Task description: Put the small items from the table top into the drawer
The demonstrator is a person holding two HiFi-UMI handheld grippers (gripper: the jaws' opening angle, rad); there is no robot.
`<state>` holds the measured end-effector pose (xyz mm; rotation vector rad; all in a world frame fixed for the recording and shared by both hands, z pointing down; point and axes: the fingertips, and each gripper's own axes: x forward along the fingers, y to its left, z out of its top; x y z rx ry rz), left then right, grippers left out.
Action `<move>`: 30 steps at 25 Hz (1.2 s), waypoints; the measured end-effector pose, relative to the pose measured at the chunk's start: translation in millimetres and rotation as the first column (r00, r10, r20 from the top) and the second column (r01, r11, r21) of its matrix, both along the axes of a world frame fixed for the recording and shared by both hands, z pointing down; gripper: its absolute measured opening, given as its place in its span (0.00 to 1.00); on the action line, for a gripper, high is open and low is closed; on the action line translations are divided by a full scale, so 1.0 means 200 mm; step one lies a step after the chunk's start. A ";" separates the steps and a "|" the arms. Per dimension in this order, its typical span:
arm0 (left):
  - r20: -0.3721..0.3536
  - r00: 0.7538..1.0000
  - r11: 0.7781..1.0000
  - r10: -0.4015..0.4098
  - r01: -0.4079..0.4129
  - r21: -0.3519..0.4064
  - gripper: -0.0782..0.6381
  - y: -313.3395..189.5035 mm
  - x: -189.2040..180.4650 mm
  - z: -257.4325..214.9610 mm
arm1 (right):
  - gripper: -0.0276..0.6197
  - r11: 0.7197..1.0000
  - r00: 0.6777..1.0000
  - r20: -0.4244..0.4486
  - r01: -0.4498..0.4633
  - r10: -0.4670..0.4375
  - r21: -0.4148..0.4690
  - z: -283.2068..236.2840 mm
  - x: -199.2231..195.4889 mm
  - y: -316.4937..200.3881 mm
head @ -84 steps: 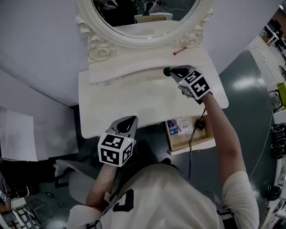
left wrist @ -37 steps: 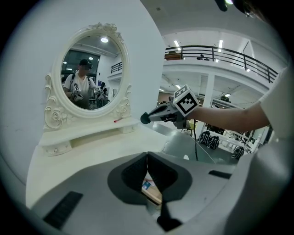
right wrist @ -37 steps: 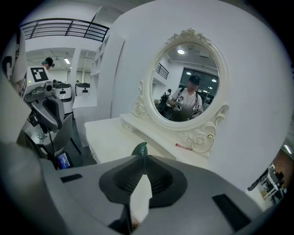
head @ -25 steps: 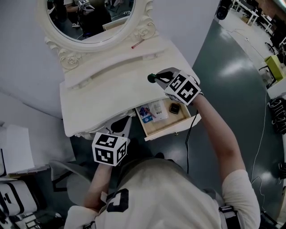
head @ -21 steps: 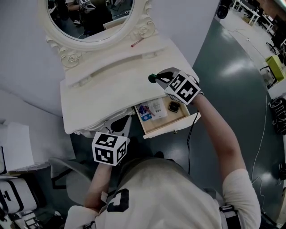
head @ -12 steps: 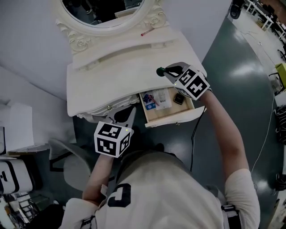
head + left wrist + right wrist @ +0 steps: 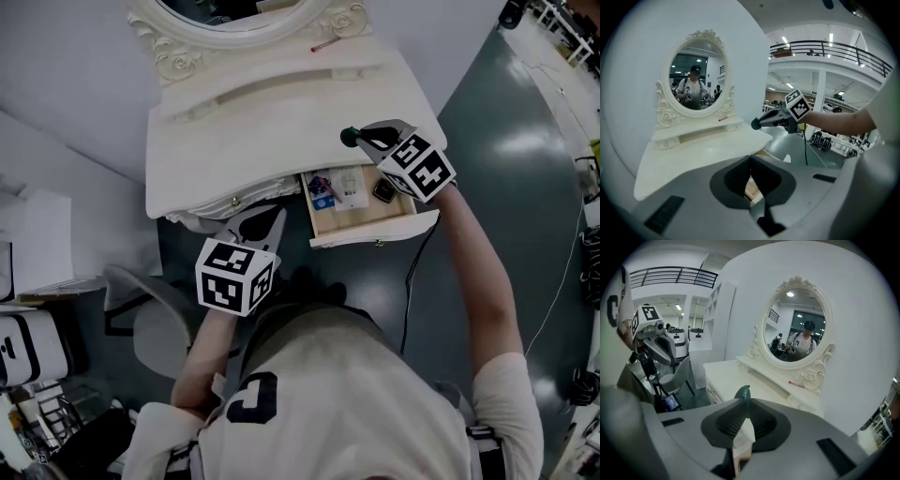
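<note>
Over bench [image 7: 253, 131] edge just behind open drawer [image 7: 373, 229]: right tongs [image 7: 356, 140] clamped on small dark-green item [image 7: 348, 137]. To drawer's left: left tongs [image 7: 269, 217] closed, empty.

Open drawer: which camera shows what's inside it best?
The head view: it looks down into the drawer, so its contents show. Both gripper views catch only a sliver of it, low in the frame.

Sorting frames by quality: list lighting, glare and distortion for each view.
Head view: dim overall, glare on the floor. Left gripper view: fisheye curves the table edge, corners go black, ceiling lights blown out. Right gripper view: same fisheye and black rim, mirror evenly lit, green item in the right tool slightly soft.
</note>
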<state>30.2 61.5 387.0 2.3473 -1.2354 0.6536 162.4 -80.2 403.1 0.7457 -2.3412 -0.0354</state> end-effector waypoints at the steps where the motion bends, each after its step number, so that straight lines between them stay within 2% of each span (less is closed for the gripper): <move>1: -0.004 1.000 1.000 0.003 -0.003 -0.001 0.19 0.00 0.00 0.01 | 0.11 1.000 1.000 0.003 -0.004 0.004 -0.002 0.00 0.00 0.00; 10: -0.033 0.999 1.000 0.021 -0.021 -0.014 0.19 -0.05 -0.01 0.04 | 0.11 0.999 1.000 -0.012 -0.026 0.026 -0.026 0.04 0.01 -0.01; 23: -0.067 0.998 0.999 -0.001 -0.002 -0.033 0.19 -0.10 -0.14 0.11 | 0.11 0.998 0.999 -0.029 -0.041 0.039 -0.057 0.08 -0.06 -0.03; 30: -0.087 0.996 0.999 0.014 -0.018 -0.051 0.19 -0.12 -0.19 0.16 | 0.11 0.994 0.997 -0.049 -0.069 0.065 -0.083 0.13 -0.08 0.00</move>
